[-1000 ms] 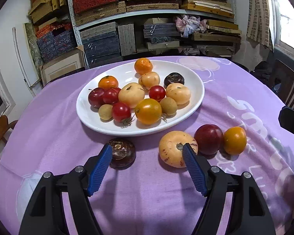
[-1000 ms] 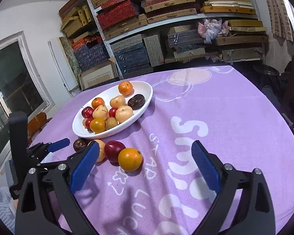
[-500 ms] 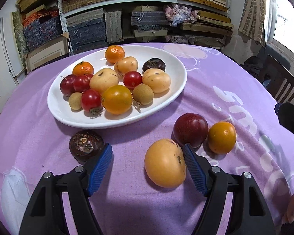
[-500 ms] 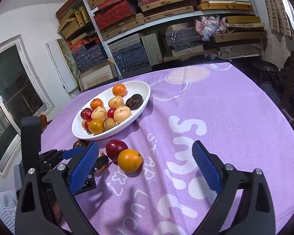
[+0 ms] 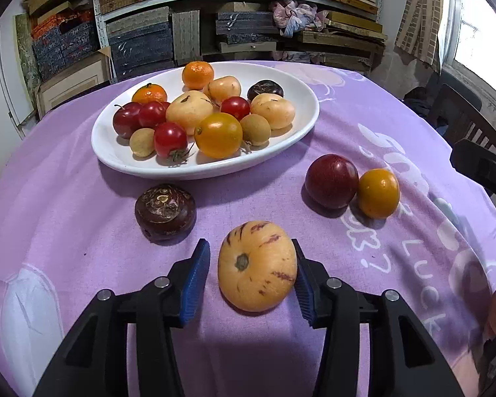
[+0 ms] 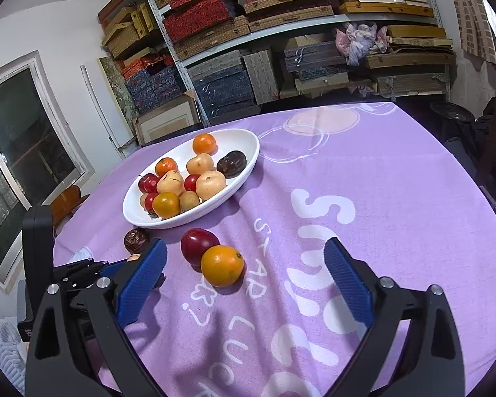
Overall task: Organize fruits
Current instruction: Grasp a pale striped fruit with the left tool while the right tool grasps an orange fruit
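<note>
1. Table draped in lilac woven cloth (image 5: 82, 218), soft creases, white printed lettering on the right half.
2. Far left: white glazed oval plate (image 5: 122, 155), shallow and glossy, heaped with small round fruit: red, orange, pale yellow, tan, one dark brown.
3. In front of the plate, on bare cloth: squat dark-brown fruit (image 5: 165, 211), matt, wrinkled, papery crown on top.
4. Centre foreground: pale yellow striped fruit (image 5: 257, 265), smooth, rounded, purple streaks, stem scar facing the camera, resting on the cloth.
5. Left gripper (image 5: 250, 281): black plastic arms, ribbed blue pads, either side of the striped fruit. Jaws just been closing; right pad against the fruit's skin, left pad a sliver short of it. Not yet clamped.
6. Right of that: glossy dark-red plum-like fruit (image 5: 331, 181) touching a shiny orange tomato-like fruit (image 5: 378, 193).
7. Right gripper (image 6: 244, 274): same black-and-blue build, jaws spread wide, nothing between them but cloth, poised near the orange fruit.
8. Beyond the table: metal shelving (image 6: 281, 23) stacked with woven and fabric-covered boxes.
</note>
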